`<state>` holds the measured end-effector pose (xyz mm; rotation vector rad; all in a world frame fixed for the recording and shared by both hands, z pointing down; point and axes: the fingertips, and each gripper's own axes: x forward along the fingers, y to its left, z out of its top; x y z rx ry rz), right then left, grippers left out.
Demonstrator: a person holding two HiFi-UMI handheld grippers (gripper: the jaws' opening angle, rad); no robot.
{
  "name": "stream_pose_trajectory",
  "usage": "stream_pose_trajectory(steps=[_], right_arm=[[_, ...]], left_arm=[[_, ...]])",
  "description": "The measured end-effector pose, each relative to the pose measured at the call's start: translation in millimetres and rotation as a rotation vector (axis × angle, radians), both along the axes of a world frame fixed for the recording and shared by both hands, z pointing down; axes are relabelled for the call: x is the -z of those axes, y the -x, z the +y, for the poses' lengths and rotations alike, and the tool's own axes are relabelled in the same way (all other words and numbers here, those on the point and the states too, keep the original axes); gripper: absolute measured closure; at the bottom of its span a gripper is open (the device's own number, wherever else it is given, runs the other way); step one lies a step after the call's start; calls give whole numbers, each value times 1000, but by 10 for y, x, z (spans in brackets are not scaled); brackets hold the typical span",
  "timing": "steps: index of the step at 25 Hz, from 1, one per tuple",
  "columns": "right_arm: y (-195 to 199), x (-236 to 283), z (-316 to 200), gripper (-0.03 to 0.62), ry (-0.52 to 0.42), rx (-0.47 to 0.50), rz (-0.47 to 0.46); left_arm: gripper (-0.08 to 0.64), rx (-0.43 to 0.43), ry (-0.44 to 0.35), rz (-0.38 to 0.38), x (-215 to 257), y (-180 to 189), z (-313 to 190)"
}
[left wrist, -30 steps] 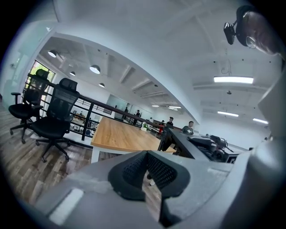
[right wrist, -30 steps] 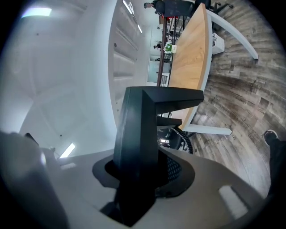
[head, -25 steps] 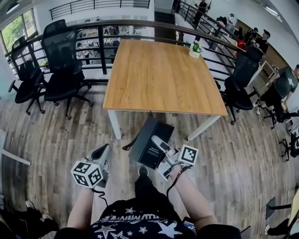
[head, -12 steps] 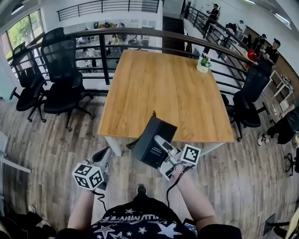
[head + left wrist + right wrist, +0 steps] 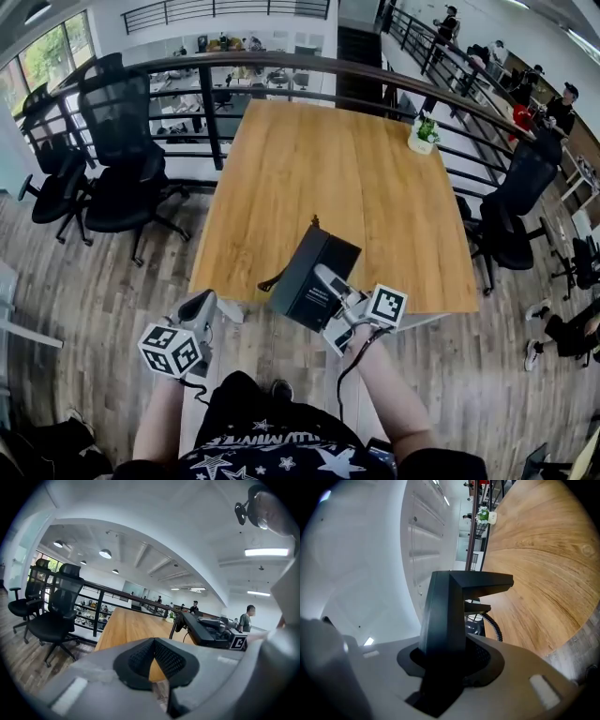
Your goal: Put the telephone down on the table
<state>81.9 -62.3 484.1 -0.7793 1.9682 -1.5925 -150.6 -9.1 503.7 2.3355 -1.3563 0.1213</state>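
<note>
You've brought the telephone forward. Pinched in the fingers of your right gripper, it now hangs over the near edge of the tabletop, ready for lowering. Your left gripper has its fingers pressed together, empty.

Wide open wood on the table; 1 small plant stands at its far right corner, railing behind

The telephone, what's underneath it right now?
Held by the right gripper, the telephone hangs over the table's near edge, partly over wood floor. Its cord dangles at its left. The tabletop strip and floor directly beneath are covered by its body.
</note>
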Motion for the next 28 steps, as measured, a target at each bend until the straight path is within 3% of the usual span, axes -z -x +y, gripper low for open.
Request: stream_pose_trajectory(steps=[9, 16, 22, 28], right_arm=[[173, -213, -1022, 436, 27, -67, -23], [159, -34, -1995, 436, -6, -136, 9], [174, 102, -2750, 436, 26, -171, 57], [233, 145, -3351, 436, 37, -184, 30]], left_arm=[[557, -16, 26, 30, -238, 318, -1219], [557, -90, -18, 33, -51, 375, -2372], [557, -155, -32, 38, 128, 339, -3216], [557, -189, -25, 49, 196, 267, -3846]])
